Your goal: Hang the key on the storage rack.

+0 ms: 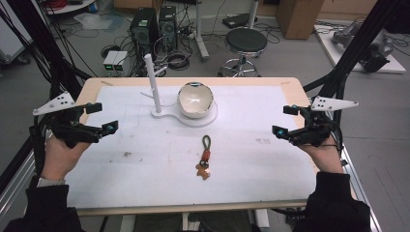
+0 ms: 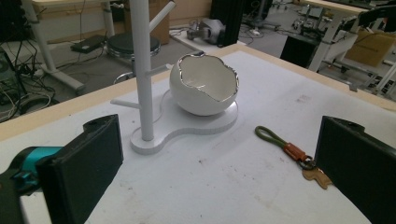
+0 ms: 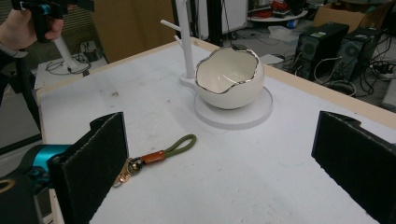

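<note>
1. The keychain [image 1: 205, 157] lies flat on the tabletop [image 1: 145, 169], near the eggshell bowl [image 1: 196, 100], on the person's side.
2. Left tongs [image 1: 106, 117] and right tongs [image 1: 284, 120] gape apart, empty, well to either side of the bowl.

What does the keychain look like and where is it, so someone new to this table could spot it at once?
Start at the white tabletop mat and find the white egg-shaped ceramic bowl on its white stand near the far edge. Just nearer the person, mid-table, lies the keychain: an olive-green cord loop, an orange leather band and a small tan charm. It is the one small, coloured, flat-lying thing there.
</note>
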`<action>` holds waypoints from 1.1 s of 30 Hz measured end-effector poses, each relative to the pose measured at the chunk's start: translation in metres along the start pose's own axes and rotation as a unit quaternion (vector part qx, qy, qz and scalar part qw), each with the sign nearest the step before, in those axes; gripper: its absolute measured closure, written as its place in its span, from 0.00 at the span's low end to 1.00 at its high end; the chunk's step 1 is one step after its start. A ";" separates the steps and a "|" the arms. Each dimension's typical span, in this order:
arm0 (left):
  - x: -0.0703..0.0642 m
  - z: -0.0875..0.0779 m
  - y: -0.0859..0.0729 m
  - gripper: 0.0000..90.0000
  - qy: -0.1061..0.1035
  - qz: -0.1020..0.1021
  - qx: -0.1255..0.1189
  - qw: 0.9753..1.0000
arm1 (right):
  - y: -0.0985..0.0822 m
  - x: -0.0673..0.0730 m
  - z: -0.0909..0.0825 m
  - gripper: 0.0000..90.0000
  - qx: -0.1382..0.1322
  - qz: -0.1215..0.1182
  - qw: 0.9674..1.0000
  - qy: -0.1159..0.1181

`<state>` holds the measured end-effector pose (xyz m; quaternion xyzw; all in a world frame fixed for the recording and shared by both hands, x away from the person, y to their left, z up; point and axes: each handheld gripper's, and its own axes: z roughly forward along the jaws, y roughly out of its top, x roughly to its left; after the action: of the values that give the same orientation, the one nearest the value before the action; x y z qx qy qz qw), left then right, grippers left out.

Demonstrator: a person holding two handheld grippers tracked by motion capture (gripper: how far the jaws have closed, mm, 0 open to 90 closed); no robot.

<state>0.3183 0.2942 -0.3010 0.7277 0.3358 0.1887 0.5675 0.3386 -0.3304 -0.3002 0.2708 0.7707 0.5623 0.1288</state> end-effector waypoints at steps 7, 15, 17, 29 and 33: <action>0.000 0.000 -0.001 0.02 0.001 -0.001 0.001 1.000 | 0.000 0.001 0.003 0.03 0.006 -0.003 1.000 -0.001; 0.000 0.001 -0.002 0.02 0.001 -0.002 0.002 1.000 | 0.003 0.010 0.025 0.03 0.022 -0.013 1.000 -0.004; 0.000 0.000 -0.003 0.02 0.002 -0.003 0.002 1.000 | 0.004 0.013 0.035 0.03 0.030 -0.012 0.999 -0.006; 0.000 -0.014 -0.011 0.02 0.012 -0.015 -0.003 1.000 | 0.013 0.022 0.095 0.03 0.029 -0.002 0.999 -0.018; -0.002 -0.021 -0.014 0.02 0.015 -0.018 -0.004 1.000 | 0.017 0.024 0.104 0.03 0.033 -0.004 0.999 -0.010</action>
<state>0.2992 0.3099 -0.3085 0.7167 0.3564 0.1909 0.5683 0.3755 -0.2299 -0.3163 0.2773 0.7887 0.5332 0.1295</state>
